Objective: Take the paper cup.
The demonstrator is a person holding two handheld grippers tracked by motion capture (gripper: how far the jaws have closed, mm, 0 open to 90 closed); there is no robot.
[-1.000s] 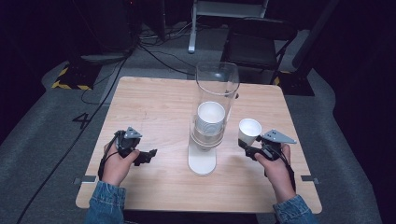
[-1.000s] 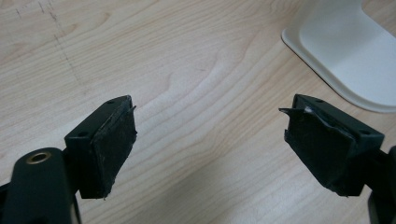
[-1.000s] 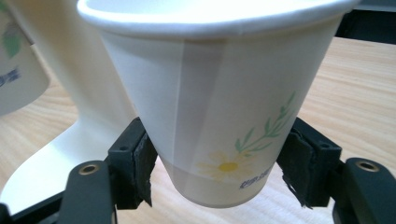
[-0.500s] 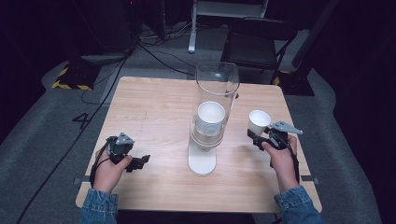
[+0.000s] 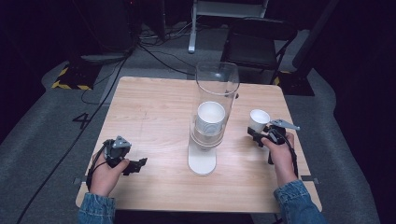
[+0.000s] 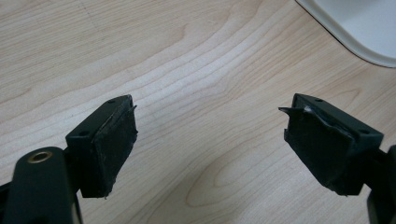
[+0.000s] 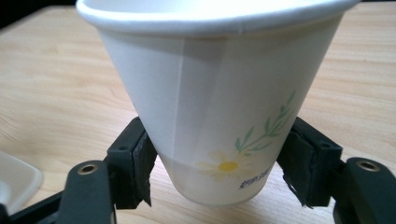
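Cup's in the right tongs, upright, dispenser off to their left

Right gripper [image 5: 258, 137] is clamped low on the paper cup [image 7: 219, 102], mouth up, well right of the cup dispenser [image 5: 211, 116]. Left gripper [image 6: 210, 140] gapes wide over bare table [image 5: 154, 107], holding nothing, about as far out on the dispenser's other side.

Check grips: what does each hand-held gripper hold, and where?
Right hand-held gripper clamps the paper cup by its lower wall, near the base. Left hand-held gripper holds nothing.
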